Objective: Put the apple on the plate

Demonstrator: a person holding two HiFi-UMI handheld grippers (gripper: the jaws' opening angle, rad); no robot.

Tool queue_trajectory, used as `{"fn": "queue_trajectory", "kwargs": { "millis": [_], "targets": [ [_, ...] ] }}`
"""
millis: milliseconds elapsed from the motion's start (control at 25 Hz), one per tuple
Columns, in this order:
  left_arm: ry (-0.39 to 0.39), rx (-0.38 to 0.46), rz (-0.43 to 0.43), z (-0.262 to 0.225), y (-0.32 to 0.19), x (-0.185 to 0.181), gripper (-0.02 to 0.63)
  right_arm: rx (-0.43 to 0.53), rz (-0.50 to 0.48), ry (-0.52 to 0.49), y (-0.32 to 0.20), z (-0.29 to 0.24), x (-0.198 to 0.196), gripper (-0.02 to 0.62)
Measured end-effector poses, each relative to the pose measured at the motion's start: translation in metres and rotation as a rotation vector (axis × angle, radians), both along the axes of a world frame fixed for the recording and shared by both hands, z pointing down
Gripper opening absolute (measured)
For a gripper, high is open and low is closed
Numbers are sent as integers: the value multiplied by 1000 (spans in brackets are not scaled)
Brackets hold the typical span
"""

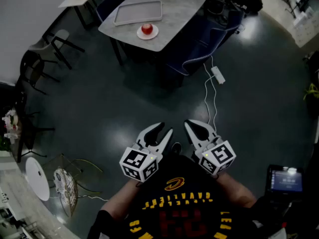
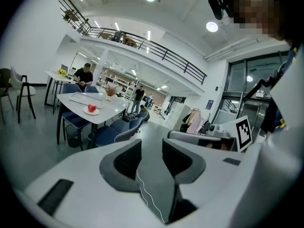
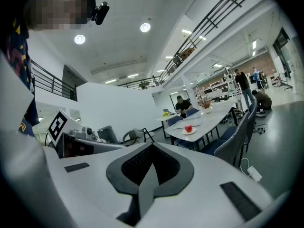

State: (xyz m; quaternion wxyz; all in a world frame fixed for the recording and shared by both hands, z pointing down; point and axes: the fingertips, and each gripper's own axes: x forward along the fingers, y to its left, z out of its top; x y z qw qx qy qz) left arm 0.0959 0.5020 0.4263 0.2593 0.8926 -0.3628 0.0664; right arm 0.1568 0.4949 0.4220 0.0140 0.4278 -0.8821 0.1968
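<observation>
**Two grippers stand off from the table; apple rests on the plate**

1. Location of the task item. The apple (image 1: 146, 28) sits on the white plate (image 1: 155, 34) at the near edge of the grey table (image 1: 184, 9). The plate lies beside the tray (image 1: 138, 11), on its near side. Both gripper views show the same arrangement at the far end of the room: apple (image 2: 91, 108) upright and centred on the plate (image 2: 86, 111).

2. Gripper state.
   - Left gripper (image 1: 164, 130): jaws stand wide, with a clear gap between the pads and nothing in it. Only bare floor shows through the gap.
   - Right gripper (image 1: 191, 125): jaws are drawn together at the tips and grip nothing.
   - Both are held close to the person's body over the dark floor, well apart from the table.

3. Step in hand. Judged from the layout, the placement is done. The apple is neither held nor touched, so this reads as a stand-off position with the task goal met.

4. Next move. No further handling appears to be required. If the apple is to be re-seated, the person must first walk to the far table. The white cable (image 1: 208, 96) crosses the floor on the right of that path and should be avoided. The right gripper's jaws must also be opened before any grip.
</observation>
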Motion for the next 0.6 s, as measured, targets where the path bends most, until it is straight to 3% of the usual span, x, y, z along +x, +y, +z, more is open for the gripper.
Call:
{"fn": "queue_trajectory", "kwargs": {
  "millis": [320, 600],
  "targets": [
    [7, 10, -21, -4, 4, -12, 140, 36, 15, 12, 4, -8, -8, 8],
    [12, -14, -66, 2, 3, -27, 140, 40, 2, 86, 0, -3, -23, 8]
  ]
}}
